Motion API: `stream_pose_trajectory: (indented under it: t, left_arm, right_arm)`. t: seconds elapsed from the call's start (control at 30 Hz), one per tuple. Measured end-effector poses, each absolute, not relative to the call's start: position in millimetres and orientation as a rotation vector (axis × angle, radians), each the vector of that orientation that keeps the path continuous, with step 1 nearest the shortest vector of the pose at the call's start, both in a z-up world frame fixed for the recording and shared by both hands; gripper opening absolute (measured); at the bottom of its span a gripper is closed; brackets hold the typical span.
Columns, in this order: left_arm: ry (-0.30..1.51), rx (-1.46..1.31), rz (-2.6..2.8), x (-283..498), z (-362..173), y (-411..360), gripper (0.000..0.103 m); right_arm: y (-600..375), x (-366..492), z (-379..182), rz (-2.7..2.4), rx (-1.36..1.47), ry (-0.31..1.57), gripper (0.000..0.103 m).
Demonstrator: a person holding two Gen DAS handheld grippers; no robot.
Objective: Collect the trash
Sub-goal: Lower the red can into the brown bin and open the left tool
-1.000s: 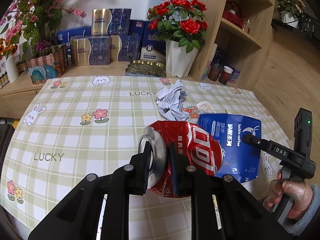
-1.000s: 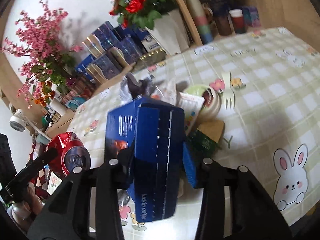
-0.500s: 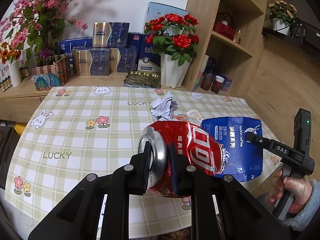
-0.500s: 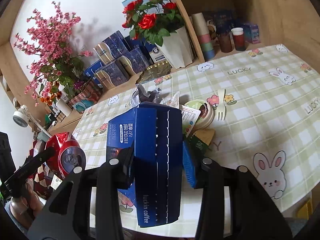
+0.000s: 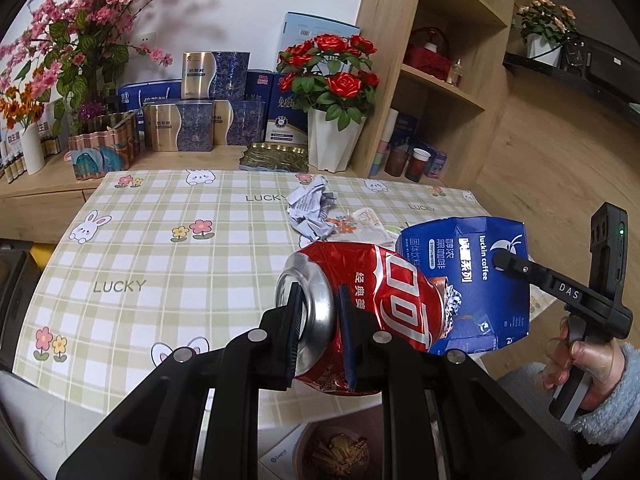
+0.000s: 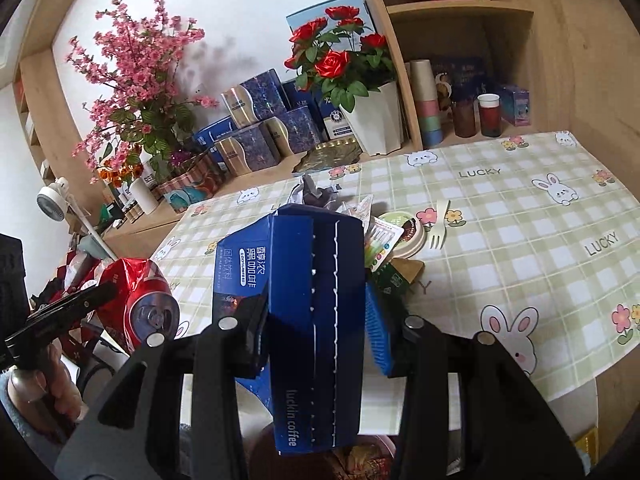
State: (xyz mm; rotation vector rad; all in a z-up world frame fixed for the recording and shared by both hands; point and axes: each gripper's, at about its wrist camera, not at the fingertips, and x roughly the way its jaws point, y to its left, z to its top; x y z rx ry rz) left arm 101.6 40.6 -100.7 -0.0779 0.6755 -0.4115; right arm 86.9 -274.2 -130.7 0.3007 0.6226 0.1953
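My left gripper (image 5: 320, 330) is shut on the rim of a crushed red soda can (image 5: 384, 304), held in the air past the table's near edge. My right gripper (image 6: 316, 320) is shut on a blue coffee box (image 6: 304, 292), also lifted off the table; that box (image 5: 468, 276) shows beside the can in the left wrist view. Below both, a brown bin (image 5: 340, 448) with scraps inside sits on the floor. Crumpled paper (image 5: 312, 212), wrappers, a round lid (image 6: 404, 232) and a white fork (image 6: 438, 228) lie on the checked tablecloth (image 5: 140, 260).
A white pot of red roses (image 5: 332, 140), blue and gold boxes (image 5: 200, 128) and a gold tray (image 5: 276, 156) line the counter behind the table. A wooden shelf unit (image 5: 440, 80) with cups stands at the right. A person's hand (image 5: 580, 364) grips the right tool.
Both grippers have drawn back and up from the table with the can and the box; the table now looks smaller and the floor bin has come into view below.
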Motion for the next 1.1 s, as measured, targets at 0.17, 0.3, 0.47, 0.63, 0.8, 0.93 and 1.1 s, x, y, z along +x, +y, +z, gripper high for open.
stream_pose_trajectory:
  t: [0.17, 0.3, 0.47, 0.63, 0.8, 0.93, 1.1]
  left_arm:
    - [0.674, -0.076, -0.422, 80.8, -99.5, 35.8, 0.017]
    - [0.682, -0.075, -0.429, 68.2, -101.5, 31.8, 0.017]
    - [0.697, -0.072, -0.437, 55.4, -106.3, 26.9, 0.017]
    - [0.713, -0.053, -0.449, 45.4, -115.4, 21.6, 0.017]
    - [0.746, -0.025, -0.469, 36.9, -134.0, 16.1, 0.017]
    - [0.802, -0.018, -0.485, 33.1, -156.4, 11.4, 0.017]
    - [0.882, -0.03, -0.496, 29.6, -189.6, 5.3, 0.017]
  right_arm:
    - [-280.5, 66.7, -127.1, 0.188, 0.301, 0.611, 0.042]
    - [-286.8, 53.6, -127.3, 0.184, 0.303, 0.607, 0.042]
    - [-294.6, 42.6, -126.1, 0.178, 0.318, 0.597, 0.042]
    - [-297.6, 35.6, -125.2, 0.179, 0.301, 0.583, 0.042]
    - [-294.5, 31.0, -129.1, 0.189, 0.271, 0.578, 0.042]
    - [-293.7, 30.4, -136.3, 0.193, 0.27, 0.589, 0.042]
    - [-296.4, 33.2, -146.5, 0.188, 0.277, 0.615, 0.042]
